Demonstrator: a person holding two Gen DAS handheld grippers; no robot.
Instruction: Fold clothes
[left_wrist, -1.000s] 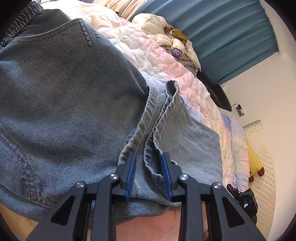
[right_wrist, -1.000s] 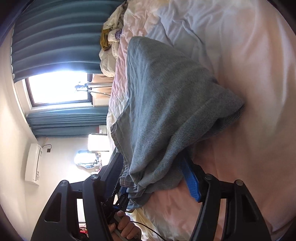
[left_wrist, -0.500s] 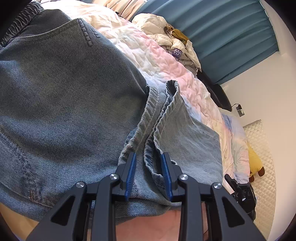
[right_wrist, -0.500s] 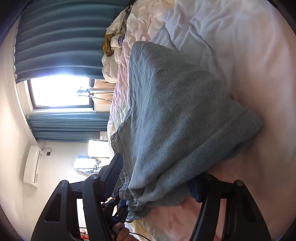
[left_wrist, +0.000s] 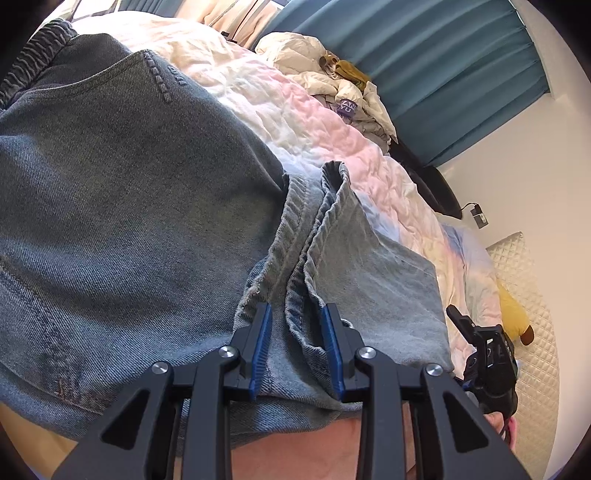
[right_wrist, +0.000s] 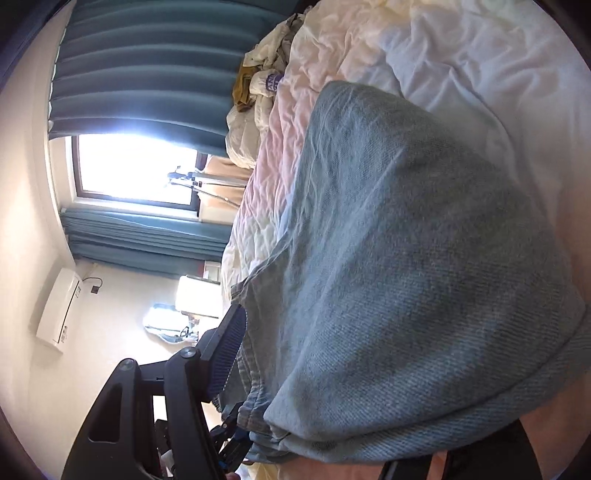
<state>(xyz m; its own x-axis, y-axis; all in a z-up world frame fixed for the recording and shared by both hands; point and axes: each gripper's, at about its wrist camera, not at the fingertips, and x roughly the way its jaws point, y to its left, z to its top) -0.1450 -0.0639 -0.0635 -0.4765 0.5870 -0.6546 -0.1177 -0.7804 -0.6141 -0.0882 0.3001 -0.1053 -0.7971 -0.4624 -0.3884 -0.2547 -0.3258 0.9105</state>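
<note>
Blue denim jeans (left_wrist: 129, 221) lie across the pink-and-white quilt (left_wrist: 314, 122), back pocket up. My left gripper (left_wrist: 295, 314) is shut on the two bunched leg hems (left_wrist: 306, 258), which run between its blue pads. In the right wrist view a thick folded part of the jeans (right_wrist: 406, 277) fills the space between the fingers of my right gripper (right_wrist: 306, 332). Its left pad (right_wrist: 225, 354) touches the fabric edge, and the denim hides the other finger. In the left wrist view the right gripper (left_wrist: 487, 354) sits at the far right edge of the jeans.
A heap of pale clothes (left_wrist: 343, 88) lies at the far end of the bed by teal curtains (left_wrist: 443, 74). A yellow plush toy (left_wrist: 513, 317) rests against a quilted headboard (left_wrist: 532, 295). A bright window (right_wrist: 133, 166) and a wall unit (right_wrist: 55, 310) lie left.
The right gripper has shifted along the bed and rolled; the folded denim now spreads wider in its view and covers its right pad. The left gripper has kept still on the hems.
</note>
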